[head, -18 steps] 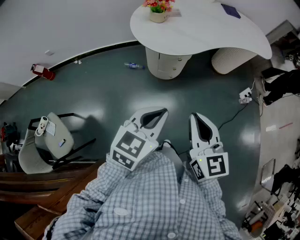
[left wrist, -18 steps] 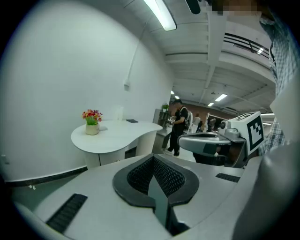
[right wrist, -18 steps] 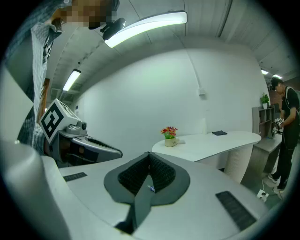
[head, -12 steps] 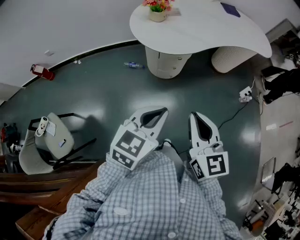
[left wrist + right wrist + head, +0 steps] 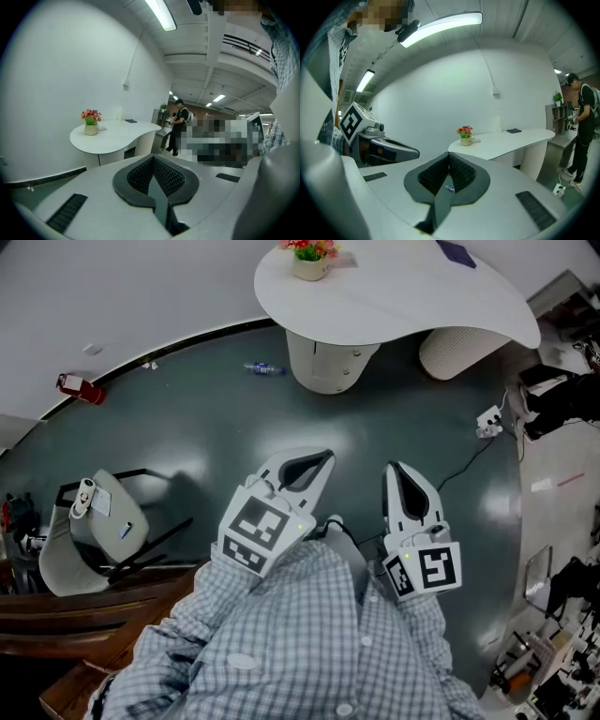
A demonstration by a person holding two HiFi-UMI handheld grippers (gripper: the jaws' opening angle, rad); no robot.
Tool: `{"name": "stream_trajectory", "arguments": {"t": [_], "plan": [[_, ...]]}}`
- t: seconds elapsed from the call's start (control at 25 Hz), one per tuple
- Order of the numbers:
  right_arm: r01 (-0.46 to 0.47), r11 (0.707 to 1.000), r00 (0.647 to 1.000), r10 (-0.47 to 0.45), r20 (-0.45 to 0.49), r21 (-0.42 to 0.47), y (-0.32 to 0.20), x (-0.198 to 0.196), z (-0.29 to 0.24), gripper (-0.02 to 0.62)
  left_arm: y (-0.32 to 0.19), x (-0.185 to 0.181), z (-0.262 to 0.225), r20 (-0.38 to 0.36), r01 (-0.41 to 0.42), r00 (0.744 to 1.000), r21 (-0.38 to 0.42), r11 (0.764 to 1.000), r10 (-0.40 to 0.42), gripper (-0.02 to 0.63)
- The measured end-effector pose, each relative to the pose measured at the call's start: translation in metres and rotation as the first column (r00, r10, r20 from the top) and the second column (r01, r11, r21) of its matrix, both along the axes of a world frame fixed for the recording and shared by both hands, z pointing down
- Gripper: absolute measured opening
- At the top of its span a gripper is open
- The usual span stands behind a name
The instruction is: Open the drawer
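Little has changed: the white table (image 5: 403,306) sits slightly higher in the head view, and the left gripper (image 5: 317,463) and right gripper (image 5: 397,472) stay closed on nothing (2 empty claws). No drawer shows yet, so the opening seems unstarted.

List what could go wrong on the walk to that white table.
A plastic bottle lies on the floor in front of the white table; stepping on it could cause a slip.
A power strip and its cable lie on the floor to the right, a likely trip hazard.
The left gripper and right gripper are both shut and empty; they would need opening before taking a handle.
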State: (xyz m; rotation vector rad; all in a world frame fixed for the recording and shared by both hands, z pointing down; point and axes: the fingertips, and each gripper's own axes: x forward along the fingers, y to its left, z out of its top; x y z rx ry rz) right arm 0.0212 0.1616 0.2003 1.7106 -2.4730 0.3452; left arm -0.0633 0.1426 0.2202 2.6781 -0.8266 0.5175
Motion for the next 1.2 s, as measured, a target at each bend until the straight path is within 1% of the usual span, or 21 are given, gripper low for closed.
{"name": "stream_trajectory", "arguments": {"t": [0.2,0.32,0.52,0.76,0.88,1.0,1.08,1.2], "plan": [[-0.033,0.999,0.999,0.033,-0.008,0.002,0.000,0.000,0.001,0.009,-0.006,-0.008,0.001,-0.004,-0.002,1.000,0.002,1.000,0.002,0.003],[-0.030,0.999,0.999,0.031,-0.040,0.011,-0.003,-0.006,0.002,0.009,-0.011,-0.013,0.002,0.001,-0.011,1.000,0.011,1.000,0.011,0.003],[-0.041,0.999,0.996,0.043,-0.081,0.024,-0.006,-0.016,0.001,0.009,-0.018,-0.021,0.004,0.032,-0.028,0.999,0.043,0.999,0.026,0.003],[-0.082,0.997,0.994,0.082,-0.077,0.010,-0.004,-0.006,0.006,0.009,-0.022,-0.026,0.003,0.032,-0.029,0.999,0.054,0.998,0.027,0.003],[-0.073,0.997,0.993,0.074,-0.089,0.019,-0.008,0.000,0.005,0.009,-0.022,-0.024,0.003,0.034,-0.030,0.999,0.053,0.998,0.028,0.003],[-0.058,0.998,0.993,0.061,-0.097,0.035,-0.014,0.006,0.005,0.009,-0.026,-0.019,0.008,0.054,-0.023,0.998,0.049,0.999,0.020,0.003],[-0.039,0.998,0.993,0.044,-0.107,0.044,-0.018,0.012,0.006,0.009,-0.027,-0.010,0.010,0.065,-0.019,0.998,0.050,0.999,0.016,0.003],[0.001,0.999,0.991,0.005,-0.133,0.049,-0.030,0.022,0.012,0.009,-0.033,0.006,0.010,0.055,-0.004,0.998,0.051,0.999,0.001,0.003]]}}
